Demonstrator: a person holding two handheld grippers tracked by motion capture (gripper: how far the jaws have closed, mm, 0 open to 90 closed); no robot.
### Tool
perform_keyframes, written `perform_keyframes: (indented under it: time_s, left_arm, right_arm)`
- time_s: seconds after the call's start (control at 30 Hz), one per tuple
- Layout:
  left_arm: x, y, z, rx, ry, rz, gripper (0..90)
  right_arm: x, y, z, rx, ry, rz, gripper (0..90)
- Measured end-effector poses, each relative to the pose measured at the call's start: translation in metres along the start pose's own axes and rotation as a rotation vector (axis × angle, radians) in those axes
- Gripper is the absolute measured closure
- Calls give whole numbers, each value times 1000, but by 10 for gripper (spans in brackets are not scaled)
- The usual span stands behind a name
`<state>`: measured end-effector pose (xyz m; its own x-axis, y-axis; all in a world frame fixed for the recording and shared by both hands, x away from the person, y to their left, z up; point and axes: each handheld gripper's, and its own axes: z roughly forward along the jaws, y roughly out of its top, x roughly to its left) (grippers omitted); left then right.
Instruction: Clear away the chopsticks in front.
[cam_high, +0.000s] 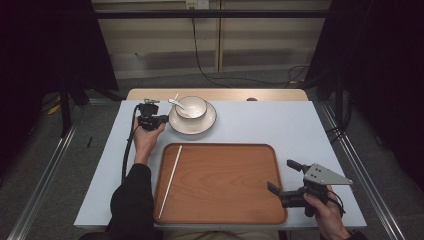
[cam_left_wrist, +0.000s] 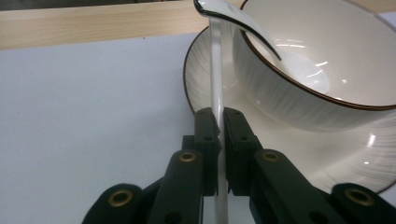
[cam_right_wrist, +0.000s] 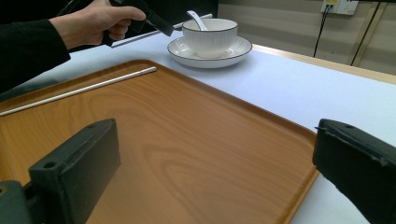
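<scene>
A white chopstick (cam_left_wrist: 217, 93) is pinched between the jaws of the left gripper (cam_left_wrist: 220, 122), just left of the plate (cam_high: 176, 125) and bowl (cam_high: 192, 105) at the far side. The right gripper (cam_high: 283, 177) is held spread wide over the wooden tray's (cam_high: 225, 185) near right corner

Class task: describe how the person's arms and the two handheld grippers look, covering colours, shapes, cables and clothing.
Both grippers are black with two blocky jaws. The left gripper trails a black cable; brass-coloured rivets dot its linkages. The right gripper carries a grey three-cornered plate. The sleeves are black.
</scene>
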<state>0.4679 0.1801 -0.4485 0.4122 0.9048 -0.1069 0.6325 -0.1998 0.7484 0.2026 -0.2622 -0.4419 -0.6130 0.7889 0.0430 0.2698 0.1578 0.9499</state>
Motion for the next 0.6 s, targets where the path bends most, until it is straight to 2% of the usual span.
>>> perform_keyframes:
  time_s: [0.13,0.17,0.2,0.27,0.37,0.4,0.6]
  left_arm:
    - [1,-5,-6,2,-1,5,856]
    - [-1,-5,-8,-11,-3,-10,856]
    - [0,-6,-11,-4,6,9,855]
    - [-1,-7,-15,-6,2,9,855]
    - [-3,-11,-19,-27,-6,-24,856]
    - [-4,-13,-21,-22,7,-20,856]
    - [-4,-23,-26,-34,-2,-40,855]
  right_arm:
    - [0,0,0,-2,0,0,4]
    - [0,0,-1,-1,0,1,4]
    - [0,0,-1,-2,0,0,4]
    - [0,0,-1,-1,-1,0,4]
    - [0,0,-1,-1,-1,-1,4]
    - [0,0,-1,-2,0,-1,4]
    - [0,0,-1,-3,1,-5,4]
